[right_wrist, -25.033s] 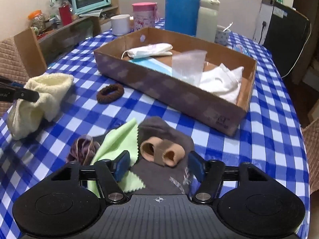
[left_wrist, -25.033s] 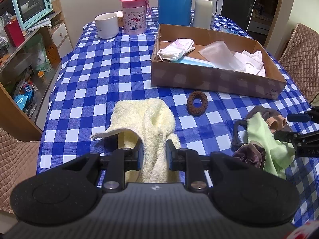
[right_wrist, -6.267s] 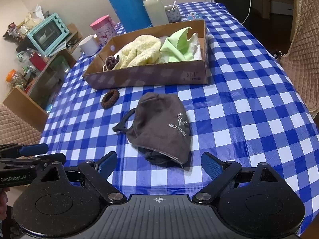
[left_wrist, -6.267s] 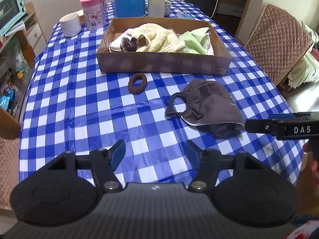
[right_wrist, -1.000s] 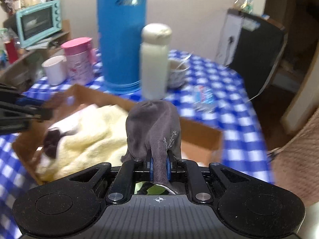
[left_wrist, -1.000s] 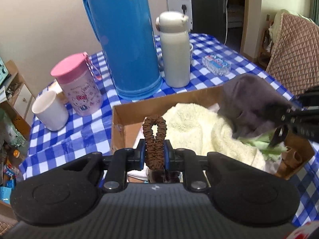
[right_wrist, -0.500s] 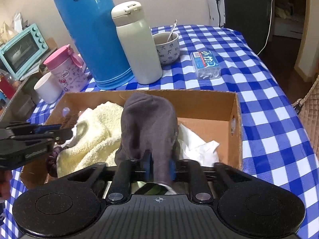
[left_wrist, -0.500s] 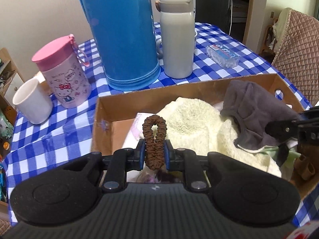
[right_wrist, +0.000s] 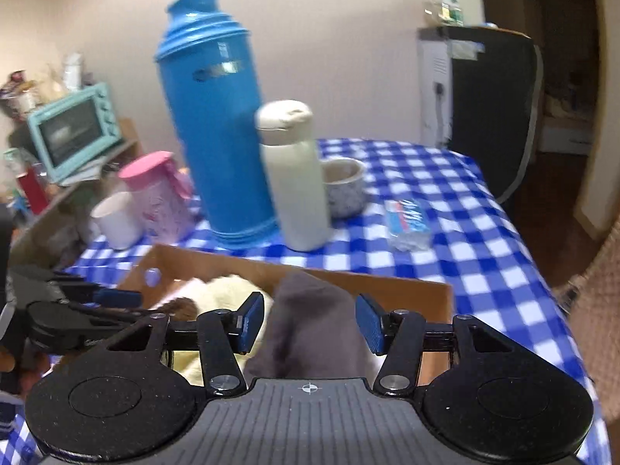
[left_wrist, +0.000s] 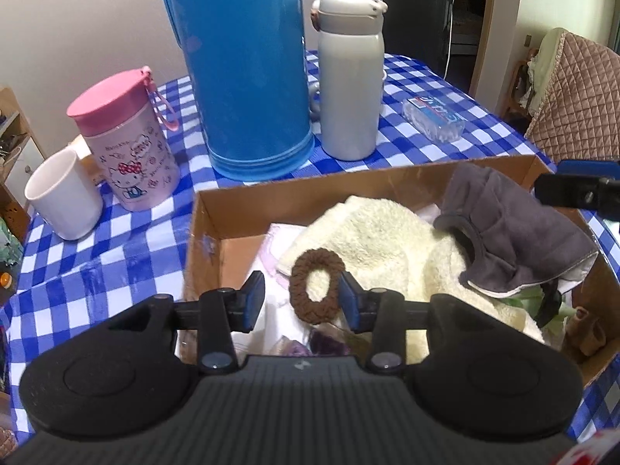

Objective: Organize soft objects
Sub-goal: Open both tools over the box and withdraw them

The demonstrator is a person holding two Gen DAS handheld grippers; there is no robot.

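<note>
The brown hair tie [left_wrist: 317,291] lies on the cream towel [left_wrist: 381,232] inside the cardboard box [left_wrist: 209,232], its ring rounded out and sitting between the blue pads of the left gripper [left_wrist: 302,301]. That gripper's jaws have just been opening and stand apart; the left pad is clear of the tie, the right pad sits right at its edge, and nothing is pinched. The dark grey fabric mask [left_wrist: 515,232] is draped over the right part of the towel, against the far wall of the box, with a white lining showing along its lower hem. In the right wrist view the same mask [right_wrist: 310,325] rises as a soft hump between the pads of the right gripper [right_wrist: 310,321], whose jaws have also just been opening; both pads stand off the cloth, so the mask is released. The left gripper [right_wrist: 97,310] shows at the left edge of that view, over the box's near corner. The box stands on the blue-and-white checked worktop [left_wrist: 116,255]. Behind it stand a tall blue thermos [left_wrist: 240,66], a cream flask [left_wrist: 350,77], a pink lidded cup [left_wrist: 124,147] and a white mug [left_wrist: 62,197]. A small tissue pack [left_wrist: 434,118] lies to the right.
</note>
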